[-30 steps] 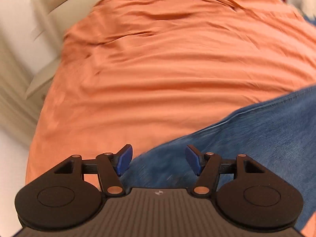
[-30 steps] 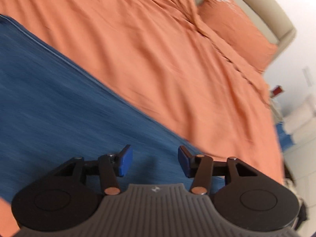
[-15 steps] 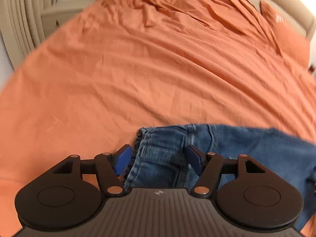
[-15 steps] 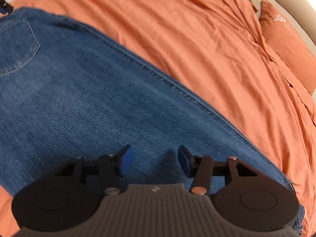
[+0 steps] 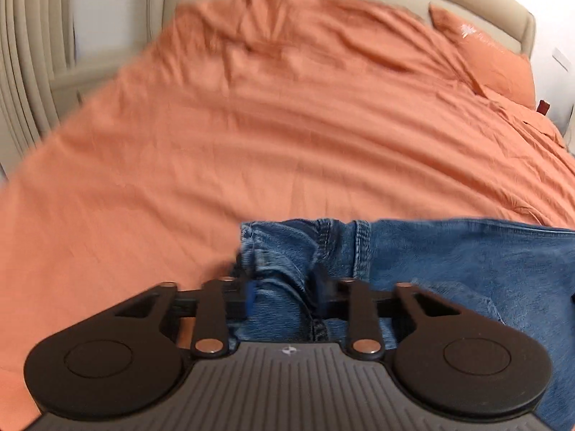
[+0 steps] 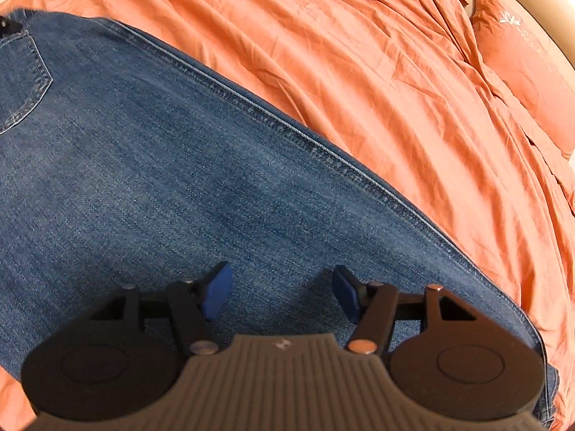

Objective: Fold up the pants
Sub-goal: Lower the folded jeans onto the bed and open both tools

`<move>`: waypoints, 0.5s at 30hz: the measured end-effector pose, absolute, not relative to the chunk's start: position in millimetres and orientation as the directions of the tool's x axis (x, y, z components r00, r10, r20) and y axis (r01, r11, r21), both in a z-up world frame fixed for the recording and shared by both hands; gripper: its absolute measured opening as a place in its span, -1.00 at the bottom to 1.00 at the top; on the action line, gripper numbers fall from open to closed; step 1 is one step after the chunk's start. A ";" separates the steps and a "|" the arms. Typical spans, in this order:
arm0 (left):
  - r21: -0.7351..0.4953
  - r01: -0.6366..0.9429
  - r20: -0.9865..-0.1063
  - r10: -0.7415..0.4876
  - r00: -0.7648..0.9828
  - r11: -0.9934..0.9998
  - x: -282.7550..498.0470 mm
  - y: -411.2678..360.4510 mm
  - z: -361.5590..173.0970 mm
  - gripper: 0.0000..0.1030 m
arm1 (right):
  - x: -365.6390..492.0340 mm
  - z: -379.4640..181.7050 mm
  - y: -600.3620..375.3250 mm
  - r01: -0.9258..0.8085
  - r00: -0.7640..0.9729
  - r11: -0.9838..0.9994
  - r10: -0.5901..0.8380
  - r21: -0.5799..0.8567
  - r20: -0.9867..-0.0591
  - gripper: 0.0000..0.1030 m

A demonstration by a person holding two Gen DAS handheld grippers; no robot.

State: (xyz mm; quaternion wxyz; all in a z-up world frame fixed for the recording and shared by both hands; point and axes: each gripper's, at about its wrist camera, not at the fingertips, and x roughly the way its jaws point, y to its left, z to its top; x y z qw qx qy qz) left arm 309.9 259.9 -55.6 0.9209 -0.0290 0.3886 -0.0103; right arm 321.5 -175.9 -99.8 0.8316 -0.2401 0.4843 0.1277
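Observation:
Blue denim pants lie on the orange bed cover. In the left wrist view their waistband end [image 5: 316,237] bunches between my fingers. My left gripper [image 5: 284,292] has closed in on that bunched denim and grips it. In the right wrist view the pants [image 6: 161,165] spread flat, with a back pocket [image 6: 21,82] at the far left and a side seam [image 6: 287,125] running diagonally. My right gripper [image 6: 282,292] is open and hovers just above the denim, holding nothing.
The orange bed cover [image 5: 287,125] fills the far side, wrinkled. An orange pillow [image 5: 496,64] lies at the back right against a beige headboard [image 5: 485,0]. A beige curtain [image 5: 21,72] and wall stand at the left. The pillow also shows in the right wrist view [image 6: 528,57].
My left gripper has swung to the waistband end and its fingers have closed on the bunched denim. My right gripper stays open over the flat pants, with little movement.

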 end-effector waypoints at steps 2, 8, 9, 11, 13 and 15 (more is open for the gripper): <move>-0.025 0.004 -0.683 -0.020 0.730 1.000 306.4 257.0 -41.1 -0.57 | 320.9 -99.8 -177.3 -0.442 0.501 0.854 -0.020 -0.275 -0.865 0.13; 0.077 -0.004 -0.761 0.061 0.646 0.997 331.8 247.0 -68.8 -0.55 | 322.8 -103.3 -184.3 -0.414 0.491 0.876 -0.012 -0.246 -0.871 0.18; 0.076 -0.007 -0.776 0.063 0.628 0.997 335.5 246.8 -73.4 -0.46 | 323.8 -103.7 -186.4 -0.405 0.487 0.884 -0.008 -0.233 -0.874 0.20; 0.094 -0.029 -0.779 0.092 0.620 0.995 335.9 248.4 -72.0 -0.07 | 325.4 -104.6 -190.8 -0.386 0.481 0.899 0.004 -0.208 -0.876 0.21; 0.135 -0.024 -0.786 0.122 0.606 0.991 333.4 248.0 -61.9 0.22 | 326.4 -104.9 -194.2 -0.369 0.480 0.909 0.011 -0.191 -0.877 0.24; 0.172 0.004 -0.788 0.135 0.601 0.985 327.1 244.7 -46.5 0.22 | 326.3 -104.4 -195.0 -0.354 0.484 0.917 0.012 -0.183 -0.875 0.24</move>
